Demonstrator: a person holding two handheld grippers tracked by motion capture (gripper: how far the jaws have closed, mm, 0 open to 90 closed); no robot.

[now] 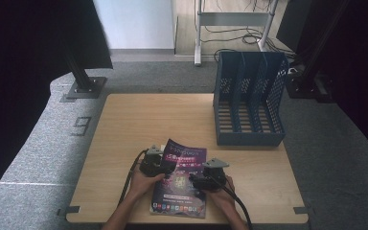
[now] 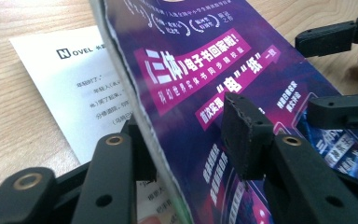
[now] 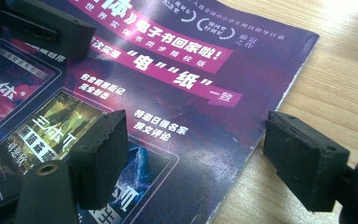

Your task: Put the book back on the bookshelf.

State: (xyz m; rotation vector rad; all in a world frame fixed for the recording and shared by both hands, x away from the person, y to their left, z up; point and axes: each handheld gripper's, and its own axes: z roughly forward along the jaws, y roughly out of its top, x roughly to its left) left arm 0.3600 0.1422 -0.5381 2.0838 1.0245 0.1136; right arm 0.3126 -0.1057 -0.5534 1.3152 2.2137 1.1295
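While the left gripper (image 1: 159, 165) pinches the magazine's (image 1: 182, 182) lifted cover at lower centre, the right gripper (image 1: 205, 181) gapes wide over its right edge, holding nothing.

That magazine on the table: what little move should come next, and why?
Probably close the right tongs on the magazine edge. The left tongs straddle its lifted cover, with a white sheet beneath, while the right stand open astride the other edge, so it isn't held on both sides.
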